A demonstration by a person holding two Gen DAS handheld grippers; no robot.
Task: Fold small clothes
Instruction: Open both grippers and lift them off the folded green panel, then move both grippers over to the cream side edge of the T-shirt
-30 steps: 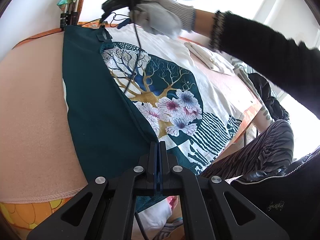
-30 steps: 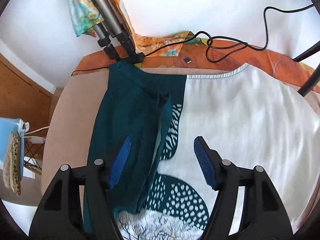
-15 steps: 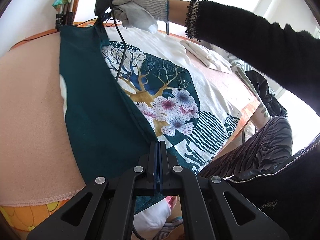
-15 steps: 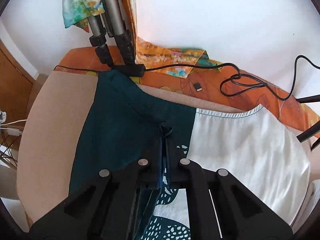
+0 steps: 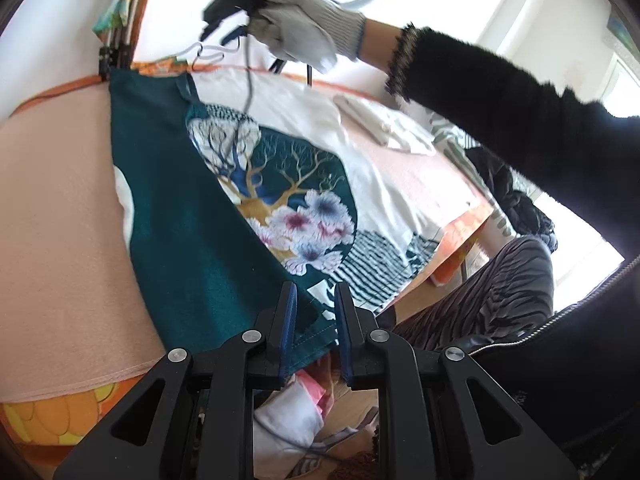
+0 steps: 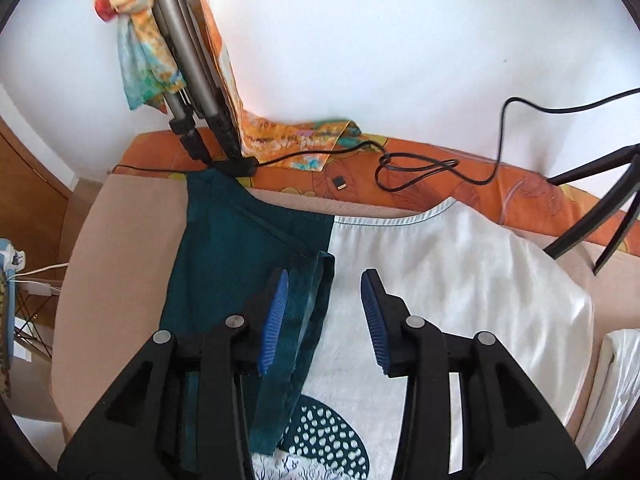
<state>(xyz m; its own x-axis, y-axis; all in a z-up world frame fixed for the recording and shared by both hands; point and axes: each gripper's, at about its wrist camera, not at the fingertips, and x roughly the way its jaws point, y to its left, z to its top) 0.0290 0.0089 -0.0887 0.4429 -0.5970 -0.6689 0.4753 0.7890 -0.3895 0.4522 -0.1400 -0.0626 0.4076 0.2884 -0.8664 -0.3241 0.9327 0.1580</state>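
Observation:
A white T-shirt (image 5: 384, 184) with a tree-and-flower print (image 5: 288, 200) lies flat on the beige-covered table (image 5: 56, 216). Its teal back panel (image 5: 176, 216) is folded over the left side. My left gripper (image 5: 315, 304) is open, its blue pads straddling the teal bottom hem corner at the near edge. My right gripper (image 6: 323, 308) is open over the collar end, where the teal fold (image 6: 248, 256) meets the white cloth (image 6: 440, 280); a narrow teal sleeve strip (image 6: 304, 320) lies between its fingers. In the left wrist view the gloved right hand holds it raised above the far end (image 5: 240, 4).
A tripod (image 6: 188, 92) with a colourful cloth stands at the table's far corner. A black cable (image 6: 420, 168) and a small black card (image 6: 340, 182) lie on the orange tablecloth. Folded white cloth (image 5: 384, 120) lies at the far right. The person's dark clothes (image 5: 560, 360) are at the right.
Both grippers were shut on the teal fold half a second ago and have opened. The right gripper has lifted away from the collar end, and the teal fold lies flat.

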